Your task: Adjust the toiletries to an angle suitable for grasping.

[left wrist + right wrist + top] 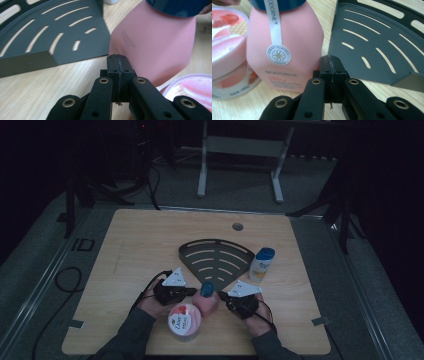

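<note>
Here, a squat pink plastic bottle with a dark blue cap (pixel 206 297), standing upright near the front edge of the light wooden table (pixel 130 250), just in front of the pointed corner of the dark grey slotted metal corner shelf (pixel 216 257) and just beside a round pink-lidded Dove tub (pixel 184 321). Long axis vertical, cap up; white daisy-sticker label (pixel 278 55) facing the right gripper (pixel 329 58). Left gripper (pixel 117 55) with jaws pressed together, empty, tips just short of the bottle's pink side or touching it, hard to tell which. Right gripper likewise closed on nothing, tips beside the bottle's lower corner. Farther off, a white bottle with a blue cap (pixel 262 264) beside the shelf. Probably rigid and moderately heavy if full, matte surface likely not too slippery, though wide for one set of jaws. Best taken across the body below the shoulder, or squeezed between both grippers from opposite sides, kept vertical to avoid tipping.
</note>
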### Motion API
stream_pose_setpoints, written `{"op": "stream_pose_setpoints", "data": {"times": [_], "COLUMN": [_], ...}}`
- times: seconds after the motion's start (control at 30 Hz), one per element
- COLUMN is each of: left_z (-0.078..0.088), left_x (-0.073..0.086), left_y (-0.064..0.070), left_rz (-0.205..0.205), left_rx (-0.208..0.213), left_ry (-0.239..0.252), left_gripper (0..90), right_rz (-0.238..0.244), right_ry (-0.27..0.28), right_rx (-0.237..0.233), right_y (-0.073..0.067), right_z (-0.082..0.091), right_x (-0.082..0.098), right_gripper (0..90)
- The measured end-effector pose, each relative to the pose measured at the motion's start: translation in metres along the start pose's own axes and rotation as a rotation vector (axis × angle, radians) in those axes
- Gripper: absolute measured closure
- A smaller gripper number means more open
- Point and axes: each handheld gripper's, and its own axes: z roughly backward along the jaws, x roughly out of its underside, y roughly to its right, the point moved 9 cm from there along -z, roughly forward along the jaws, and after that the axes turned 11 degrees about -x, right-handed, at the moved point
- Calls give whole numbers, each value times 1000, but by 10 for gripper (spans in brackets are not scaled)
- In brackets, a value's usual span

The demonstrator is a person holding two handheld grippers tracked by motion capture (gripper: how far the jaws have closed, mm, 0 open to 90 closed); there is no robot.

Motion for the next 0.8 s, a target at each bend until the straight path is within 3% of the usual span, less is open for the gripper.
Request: {"op": "stream_pose_setpoints", "data": {"times": [0.2,0.33,0.43,0.8], "left_z": [-3,-3,-5,-13], "left_x": [-6,-7,-8,-19], "left_y": [10,12,13,27], "left_rz": [-21,-24,-28,-94], "left_rx": [30,36,41,72], "left_ry": [3,-4,-9,-31], "left_gripper": [900,900,900,900], "right_rz": [-3,11,17,70], "right_ry": [14,41,62,46], "right_rx": [19,17,-10,-78], "right_y": [-6,-18,-31,-69], "right_z": [18,40,51,37], "right_x": [3,-2,-6,-15], "right_gripper": [895,896,896,896]}}
